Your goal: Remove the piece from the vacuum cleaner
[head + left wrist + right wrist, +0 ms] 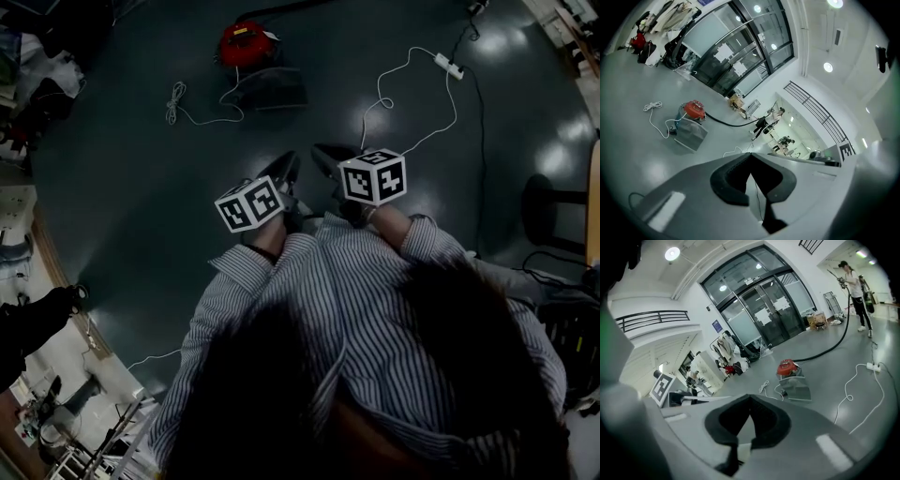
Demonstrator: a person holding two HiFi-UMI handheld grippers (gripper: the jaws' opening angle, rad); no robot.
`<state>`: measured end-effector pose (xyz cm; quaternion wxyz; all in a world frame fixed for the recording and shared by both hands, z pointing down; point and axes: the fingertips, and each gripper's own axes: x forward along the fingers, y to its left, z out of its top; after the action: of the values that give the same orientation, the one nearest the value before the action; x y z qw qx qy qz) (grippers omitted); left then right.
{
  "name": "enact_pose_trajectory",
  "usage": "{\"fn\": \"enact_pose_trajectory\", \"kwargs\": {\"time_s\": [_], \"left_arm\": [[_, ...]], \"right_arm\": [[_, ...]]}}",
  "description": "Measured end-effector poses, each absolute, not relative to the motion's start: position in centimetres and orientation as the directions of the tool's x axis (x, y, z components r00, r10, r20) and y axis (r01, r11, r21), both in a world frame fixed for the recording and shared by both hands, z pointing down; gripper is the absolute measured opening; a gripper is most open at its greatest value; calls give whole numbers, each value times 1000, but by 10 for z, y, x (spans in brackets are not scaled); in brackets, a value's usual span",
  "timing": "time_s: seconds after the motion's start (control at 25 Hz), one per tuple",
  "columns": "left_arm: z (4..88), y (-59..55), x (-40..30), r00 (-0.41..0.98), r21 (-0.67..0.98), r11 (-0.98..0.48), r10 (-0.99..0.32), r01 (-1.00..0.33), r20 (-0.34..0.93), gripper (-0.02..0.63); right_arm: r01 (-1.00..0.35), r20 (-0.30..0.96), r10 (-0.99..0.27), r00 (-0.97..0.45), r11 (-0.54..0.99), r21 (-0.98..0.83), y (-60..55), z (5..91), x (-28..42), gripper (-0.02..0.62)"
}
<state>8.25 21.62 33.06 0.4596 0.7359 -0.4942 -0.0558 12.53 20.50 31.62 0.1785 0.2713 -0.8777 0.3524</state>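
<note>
The vacuum cleaner [246, 44] has a red top and lies on the dark floor far ahead of me, with a grey piece [273, 89] against its near side. The left gripper view shows the red vacuum cleaner [694, 109] and grey piece [690, 134] at mid left. They also appear in the right gripper view, the vacuum cleaner [788, 366] just behind the grey piece [797, 388]. My left gripper [284, 170] and right gripper [328, 156] are held side by side well short of it. Both the left gripper [750, 155] and the right gripper [749, 398] are shut with nothing between the jaws.
A white cord [178, 101] coils left of the vacuum, and another runs to a power strip [448, 66] at the right. A black hose [830, 347] leads from the vacuum to a standing person [854, 289]. A black stool [550, 208] stands at the right.
</note>
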Motion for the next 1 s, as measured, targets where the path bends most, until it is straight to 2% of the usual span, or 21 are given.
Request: {"fn": "enact_pose_trajectory", "kwargs": {"time_s": [0.32, 0.56, 1.0], "left_arm": [[361, 175, 60, 515, 739, -41, -743, -673, 427, 6], [365, 97, 33, 560, 756, -77, -722, -650, 407, 6], [375, -36, -51, 604, 728, -115, -652, -676, 458, 6]], "right_arm": [[-583, 531, -293, -796, 608, -539, 174, 337, 97, 2], [-605, 532, -315, -786, 567, -559, 95, 347, 72, 2], [-652, 549, -358, -756, 494, -575, -40, 351, -7, 2]]}}
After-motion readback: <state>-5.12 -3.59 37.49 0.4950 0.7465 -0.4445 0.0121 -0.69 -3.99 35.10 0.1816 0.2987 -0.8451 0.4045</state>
